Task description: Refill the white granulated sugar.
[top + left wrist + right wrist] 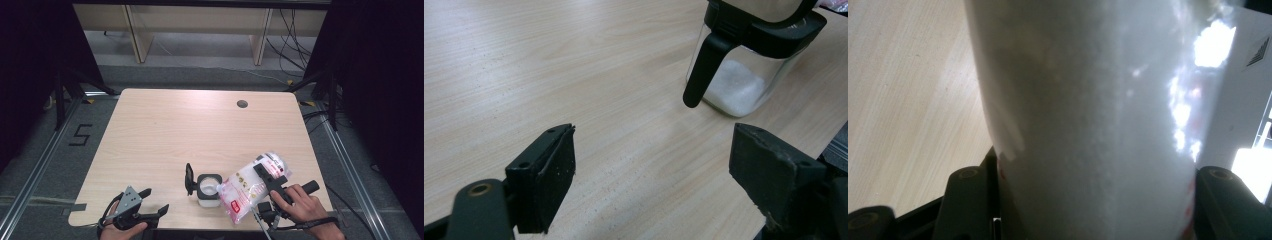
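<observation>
Between the jaws of the right gripper (267, 180) sat a soft clear plastic bag of white granules with red print (250, 189), clamped across its middle; in the right gripper view the bag's bulging white side (1088, 125) pressed against both black jaws. It was tilted, its lower corner reaching over the open mouth of a small clear square jar with a black rim and a raised black lid (208, 189), just to the left of that gripper, and the jar already held a layer of white grains (736, 90). The left gripper (150, 202) stood well apart from the jar, near the table's front edge, its jaws wide open with nothing between them, only the pale wooden table (549, 60).

The bag looked limp and fairly heavy for its skin: the grains would likely shift toward the low end, so the film could sag and slip through a loose hold. A grip across the full middle, as here, seemed the safest place; pinching near the open corner would probably choke the flow. The jar appeared light, rigid and easy to tip if the bag leaned on its rim, and the empty gripper could steady it by its side walls.
</observation>
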Action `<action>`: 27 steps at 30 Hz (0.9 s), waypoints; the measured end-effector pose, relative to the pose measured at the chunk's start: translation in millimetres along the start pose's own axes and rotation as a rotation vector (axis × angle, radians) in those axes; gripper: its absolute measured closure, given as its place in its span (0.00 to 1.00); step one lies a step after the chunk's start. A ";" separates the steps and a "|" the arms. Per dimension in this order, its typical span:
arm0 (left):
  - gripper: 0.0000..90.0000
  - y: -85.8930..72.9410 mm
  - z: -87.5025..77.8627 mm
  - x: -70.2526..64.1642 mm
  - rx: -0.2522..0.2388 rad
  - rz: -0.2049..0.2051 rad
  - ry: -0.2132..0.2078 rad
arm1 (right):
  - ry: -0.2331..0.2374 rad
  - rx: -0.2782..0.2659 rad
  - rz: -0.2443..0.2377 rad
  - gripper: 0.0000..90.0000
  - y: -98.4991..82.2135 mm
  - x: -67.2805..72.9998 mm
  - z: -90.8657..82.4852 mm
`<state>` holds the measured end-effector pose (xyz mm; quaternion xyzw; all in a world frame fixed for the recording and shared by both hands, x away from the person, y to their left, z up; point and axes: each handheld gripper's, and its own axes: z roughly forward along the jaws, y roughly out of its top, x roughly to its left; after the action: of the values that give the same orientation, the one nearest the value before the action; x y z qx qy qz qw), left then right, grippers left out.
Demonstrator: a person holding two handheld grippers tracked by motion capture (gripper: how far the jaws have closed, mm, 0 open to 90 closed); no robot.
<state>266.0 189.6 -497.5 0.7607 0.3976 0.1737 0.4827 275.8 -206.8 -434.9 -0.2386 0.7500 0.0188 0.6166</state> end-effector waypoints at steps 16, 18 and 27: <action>0.20 -0.8 -0.1 -0.8 0.005 -0.005 -0.001 | -0.001 -0.005 0.001 0.48 -0.6 -0.1 0.0; 0.20 -0.2 0.3 -0.9 0.003 -0.006 0.001 | -0.001 -0.004 0.015 0.48 -1.0 -0.3 -0.5; 0.20 -1.4 0.2 -1.8 -0.002 -0.006 -0.003 | 0.001 -0.011 -0.024 0.48 -1.2 -3.6 0.6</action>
<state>264.4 188.4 -498.6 0.7593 0.3992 0.1714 0.4845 277.3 -206.4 -431.3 -0.2508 0.7474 0.0152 0.6150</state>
